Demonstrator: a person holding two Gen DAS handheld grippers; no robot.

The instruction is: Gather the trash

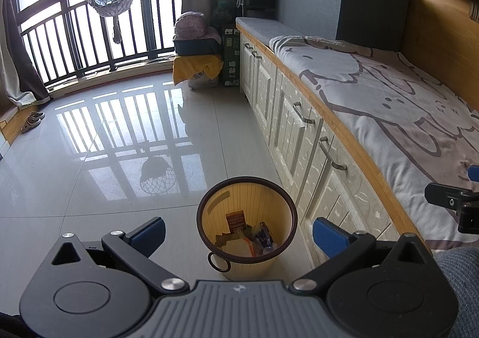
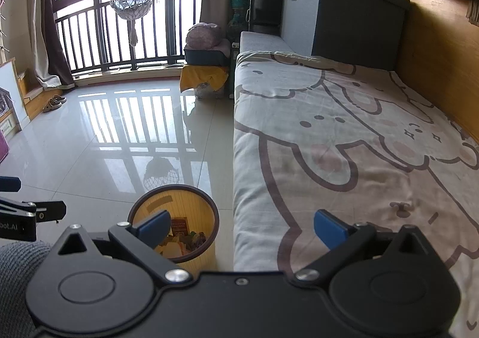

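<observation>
The glossy tiled floor [image 1: 89, 188] is carrying a yellow bin [image 1: 247, 227] just beside the bed [image 2: 344, 143]; a cartoon-print sheet [image 2: 359, 116] is lying across the bed.

The left wrist camera is looking forward and slightly down along its spread fingers [image 1: 149, 234], sitting close above the bin [image 1: 247, 225] at lower centre, with the floor [image 1: 89, 173] filling the left of the frame and the bed [image 1: 389, 104] running up the right. The right wrist camera is facing the same way from a spot further right, hanging over the bed [image 2: 344, 143], which is taking up the right half; the bin [image 2: 175, 218] is showing at lower left. Both views are sharing the bin, floor, bed and the window [image 1: 89, 23] [image 2: 128, 8] at upper left.
</observation>
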